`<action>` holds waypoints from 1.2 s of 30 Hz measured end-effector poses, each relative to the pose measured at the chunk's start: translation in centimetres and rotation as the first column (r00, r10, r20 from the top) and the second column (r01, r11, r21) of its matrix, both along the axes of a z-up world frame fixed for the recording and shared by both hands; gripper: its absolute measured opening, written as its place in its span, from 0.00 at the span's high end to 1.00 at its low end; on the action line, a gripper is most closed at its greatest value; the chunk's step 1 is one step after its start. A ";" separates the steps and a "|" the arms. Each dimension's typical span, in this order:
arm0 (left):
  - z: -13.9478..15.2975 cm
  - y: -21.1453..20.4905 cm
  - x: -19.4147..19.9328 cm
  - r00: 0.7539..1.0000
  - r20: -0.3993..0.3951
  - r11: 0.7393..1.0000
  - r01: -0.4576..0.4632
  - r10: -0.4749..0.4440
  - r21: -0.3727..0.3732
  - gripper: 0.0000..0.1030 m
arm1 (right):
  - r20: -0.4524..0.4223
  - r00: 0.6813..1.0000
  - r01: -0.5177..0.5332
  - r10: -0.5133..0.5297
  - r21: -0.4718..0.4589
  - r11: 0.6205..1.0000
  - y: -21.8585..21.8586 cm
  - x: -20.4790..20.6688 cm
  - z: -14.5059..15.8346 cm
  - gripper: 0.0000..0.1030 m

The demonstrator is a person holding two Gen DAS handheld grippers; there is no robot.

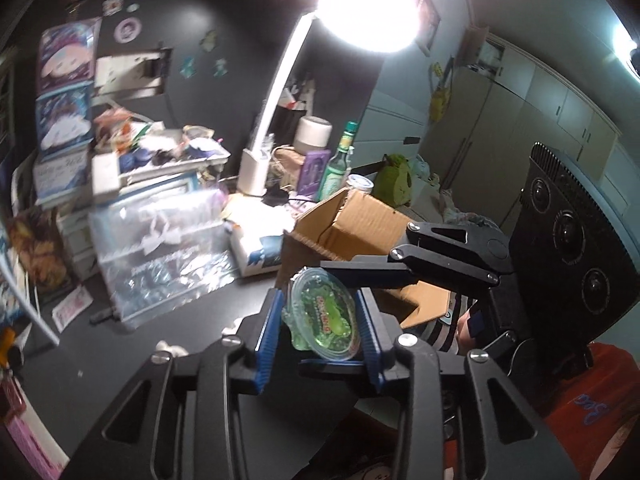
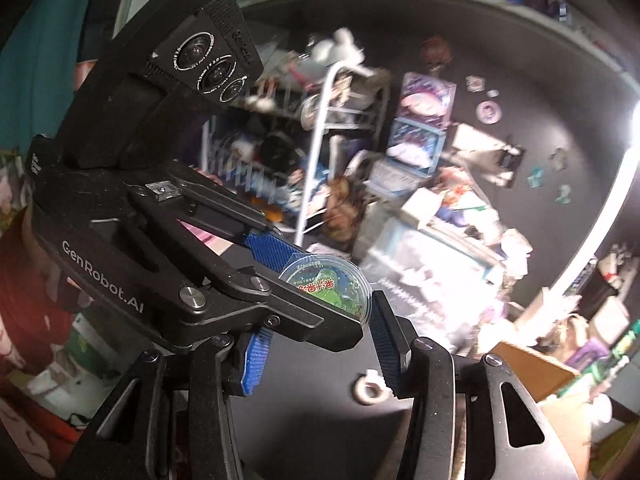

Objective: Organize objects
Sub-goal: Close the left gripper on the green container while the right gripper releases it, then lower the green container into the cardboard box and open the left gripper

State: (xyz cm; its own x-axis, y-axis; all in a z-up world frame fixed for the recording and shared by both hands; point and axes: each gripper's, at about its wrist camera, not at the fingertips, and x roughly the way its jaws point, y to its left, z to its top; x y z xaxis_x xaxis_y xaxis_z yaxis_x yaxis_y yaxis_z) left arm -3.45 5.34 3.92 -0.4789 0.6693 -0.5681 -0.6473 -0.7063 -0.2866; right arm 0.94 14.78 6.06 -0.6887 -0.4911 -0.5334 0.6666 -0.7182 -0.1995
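Right now my left gripper [image 1: 320, 320] is nipped onto the clear jelly cup [image 1: 322, 314], its blue pads pressed against both sides of the cup, above the dark desk [image 1: 160, 360] and just in front of the open cardboard box [image 1: 360, 232]. My right gripper [image 2: 320, 340] also has that cup [image 2: 328, 286] between its pads, and whether they squeeze it I cannot tell.
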 end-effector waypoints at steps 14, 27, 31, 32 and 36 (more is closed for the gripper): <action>-0.3 12.7 -7.5 0.983 0.093 0.984 0.168 -0.161 -0.067 0.68 | 0.087 0.978 0.192 -0.191 -0.005 0.981 11.9 -4.2 0.8 0.59; -0.3 13.8 -9.4 0.982 0.095 0.984 0.170 -0.165 -0.045 0.40 | 0.173 0.953 0.242 -0.250 0.066 0.968 15.0 -6.8 -1.4 0.37; 0.3 12.2 -9.1 0.989 0.074 0.990 0.133 -0.130 -0.036 0.39 | 0.220 0.948 0.234 -0.230 0.008 0.972 15.6 -7.5 -1.4 0.37; 0.4 11.8 -9.0 0.990 0.071 0.992 0.124 -0.121 -0.032 0.39 | 0.224 0.947 0.238 -0.231 -0.002 0.971 15.6 -7.6 -1.3 0.37; 0.5 9.8 -8.5 0.995 0.057 0.996 0.085 -0.084 -0.014 0.38 | 0.244 0.943 0.236 -0.227 -0.005 0.972 15.1 -7.8 -1.4 0.37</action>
State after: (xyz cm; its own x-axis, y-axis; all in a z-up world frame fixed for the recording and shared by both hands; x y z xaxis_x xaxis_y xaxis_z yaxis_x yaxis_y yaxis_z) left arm -11.92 15.12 4.37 -0.3875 0.6963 -0.6041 -0.6882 -0.6545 -0.3130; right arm -6.87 29.88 4.68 -0.6390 -0.3539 -0.6829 0.5063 -0.8619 -0.0271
